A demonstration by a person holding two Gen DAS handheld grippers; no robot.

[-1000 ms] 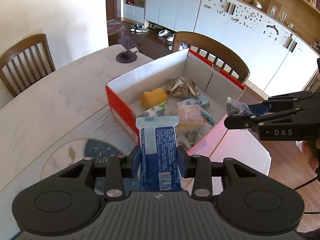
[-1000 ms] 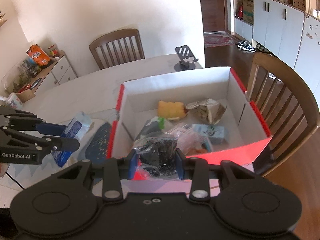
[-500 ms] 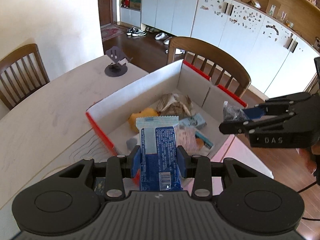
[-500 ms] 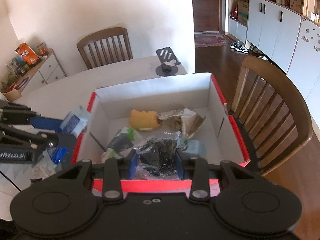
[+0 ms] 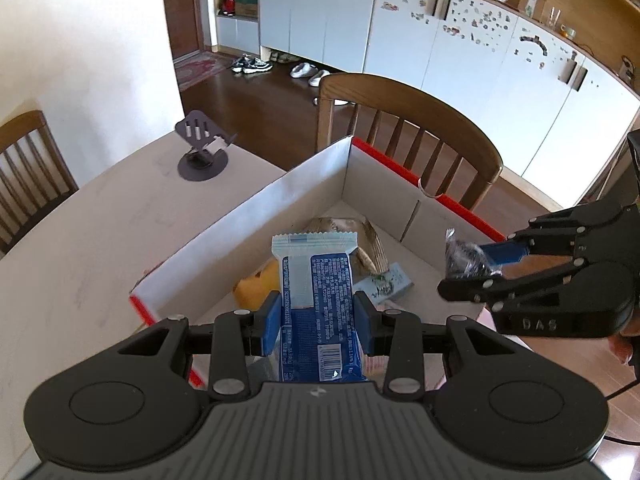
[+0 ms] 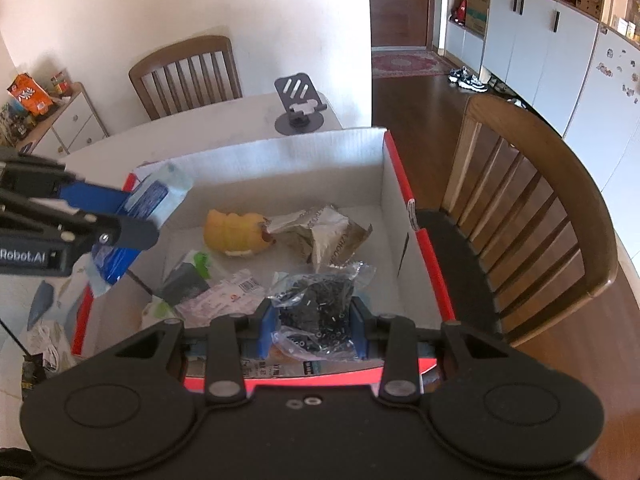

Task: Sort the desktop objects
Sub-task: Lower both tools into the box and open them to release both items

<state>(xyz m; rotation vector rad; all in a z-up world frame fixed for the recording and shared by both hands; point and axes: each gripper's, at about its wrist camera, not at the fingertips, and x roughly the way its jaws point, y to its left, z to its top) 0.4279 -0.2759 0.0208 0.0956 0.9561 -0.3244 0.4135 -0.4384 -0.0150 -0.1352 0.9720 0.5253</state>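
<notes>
Both tongs loaded, both over the cardboard box [image 6: 288, 152] that sits at the worktop's [image 5: 80, 248] corner nearest the wooden chair [image 5: 420, 120].

Left tongs [image 5: 316, 322]: clamped on a blue snack packet [image 5: 316, 280], pads on its two long edges, crimped white end pointing forward over the box's interior. Seen from the right wrist view, the same packet [image 6: 154, 196] hangs above the box's left wall, only partly past the rim.

Right tongs [image 6: 312, 326]: closed on a clear bag of small black pieces [image 6: 316, 304], slack film bulging between the pads. It hangs just inside the box's near wall.

Box contents: yellow plush toy [image 6: 234, 234], crumpled brown paper bag [image 6: 320, 234], a pale blue pack [image 5: 386, 284], a pink-and-white packet [image 6: 224, 300], something green and dark grey [image 6: 188, 276]. Phone stand [image 5: 200, 148] near the worktop's far edge, well apart.

Step in hand, by my reading: dropping both items into the box.

Doing it well:
- Carry the blue snack packet further in past the left wall before letting go; released now, it could catch the rim and tip outward.
- Lower both loads close to the pile before release; the bag's film is loose and may snag a pad.
- Keep the two tongs apart over the box; aim the bag at the bare floor by the right wall.
</notes>
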